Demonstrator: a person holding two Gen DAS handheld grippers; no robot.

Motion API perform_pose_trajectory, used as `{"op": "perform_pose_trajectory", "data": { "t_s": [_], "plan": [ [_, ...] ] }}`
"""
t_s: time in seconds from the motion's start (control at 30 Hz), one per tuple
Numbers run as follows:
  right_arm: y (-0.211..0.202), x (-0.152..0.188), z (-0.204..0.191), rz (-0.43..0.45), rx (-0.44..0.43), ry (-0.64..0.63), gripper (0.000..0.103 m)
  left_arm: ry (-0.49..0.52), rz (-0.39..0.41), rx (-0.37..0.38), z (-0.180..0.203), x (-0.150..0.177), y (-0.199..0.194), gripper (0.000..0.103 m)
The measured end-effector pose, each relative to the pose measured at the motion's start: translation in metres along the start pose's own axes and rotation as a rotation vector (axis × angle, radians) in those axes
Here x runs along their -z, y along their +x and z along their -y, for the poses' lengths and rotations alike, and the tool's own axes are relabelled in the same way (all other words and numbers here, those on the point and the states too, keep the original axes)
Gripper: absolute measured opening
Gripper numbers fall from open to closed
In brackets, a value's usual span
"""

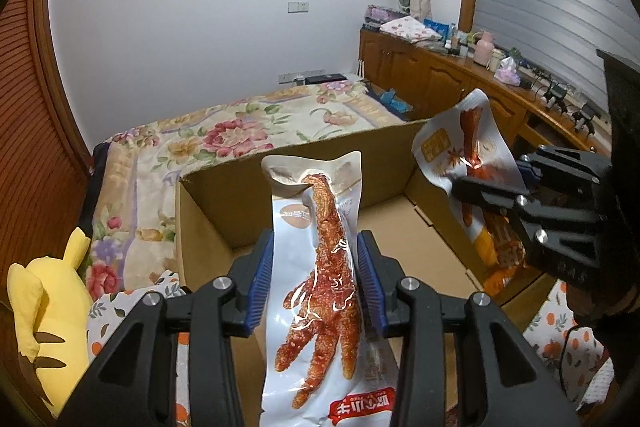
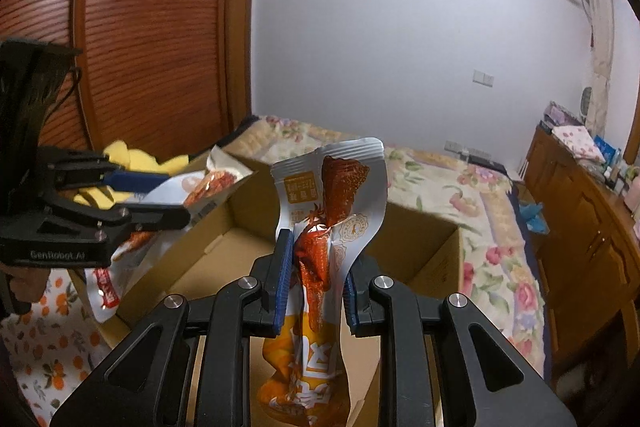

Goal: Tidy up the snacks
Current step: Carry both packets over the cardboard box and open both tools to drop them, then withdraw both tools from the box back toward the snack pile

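Observation:
My left gripper (image 1: 314,239) is shut on a white packet (image 1: 320,291) printed with a red chicken foot, its blue pads pressing both sides. It hangs over an open cardboard box (image 1: 224,195). At the right, my right gripper (image 1: 486,179) grips a silver and orange packet (image 1: 456,143) above the box's right wall. In the right wrist view, my right gripper (image 2: 318,255) pinches that crumpled silver and orange packet (image 2: 336,195) over the box (image 2: 424,239). The left gripper (image 2: 178,199) holds the white packet (image 2: 212,183) at the box's left edge.
The box rests on an orange-print cloth (image 1: 560,331). A bed with a floral blanket (image 1: 224,135) lies behind it. A yellow plush toy (image 1: 48,299) sits at the left. A wooden cabinet (image 1: 440,75) with clutter runs along the right, and a wooden wardrobe (image 2: 152,27) stands left.

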State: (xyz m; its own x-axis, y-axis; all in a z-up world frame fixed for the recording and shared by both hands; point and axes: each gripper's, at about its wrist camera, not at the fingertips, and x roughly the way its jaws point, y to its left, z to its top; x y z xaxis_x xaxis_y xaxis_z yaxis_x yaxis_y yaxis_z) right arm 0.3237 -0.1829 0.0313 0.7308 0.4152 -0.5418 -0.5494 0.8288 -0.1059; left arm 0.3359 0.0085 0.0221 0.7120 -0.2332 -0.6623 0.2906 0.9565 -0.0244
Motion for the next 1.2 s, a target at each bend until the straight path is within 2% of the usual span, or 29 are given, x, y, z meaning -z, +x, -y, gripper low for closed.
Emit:
{"op": "perform_pose_trajectory", "data": {
  "t_s": [0.3, 0.8, 0.87, 1.03, 1.2],
  "plan": [
    [0.007, 0.016, -0.019, -0.05, -0.018, -0.017, 0.02, -0.01, -0.023, -0.013, -0.003, 0.005, 0.008, 0.049],
    [0.019, 0.033, -0.005, -0.14, -0.069, 0.063, 0.021, -0.042, -0.063, -0.017, -0.007, 0.012, 0.016, 0.055],
    [0.017, 0.033, -0.003, -0.134, -0.068, 0.072, 0.023, -0.048, -0.065, -0.012, -0.008, 0.013, 0.015, 0.058],
    [0.007, 0.029, -0.001, -0.119, -0.055, 0.084, 0.037, -0.044, -0.028, -0.006, -0.006, 0.012, 0.005, 0.064],
    [-0.003, 0.025, -0.001, -0.103, -0.039, 0.083, 0.043, -0.037, 0.007, -0.009, -0.001, 0.012, -0.009, 0.07]
  ]
}}
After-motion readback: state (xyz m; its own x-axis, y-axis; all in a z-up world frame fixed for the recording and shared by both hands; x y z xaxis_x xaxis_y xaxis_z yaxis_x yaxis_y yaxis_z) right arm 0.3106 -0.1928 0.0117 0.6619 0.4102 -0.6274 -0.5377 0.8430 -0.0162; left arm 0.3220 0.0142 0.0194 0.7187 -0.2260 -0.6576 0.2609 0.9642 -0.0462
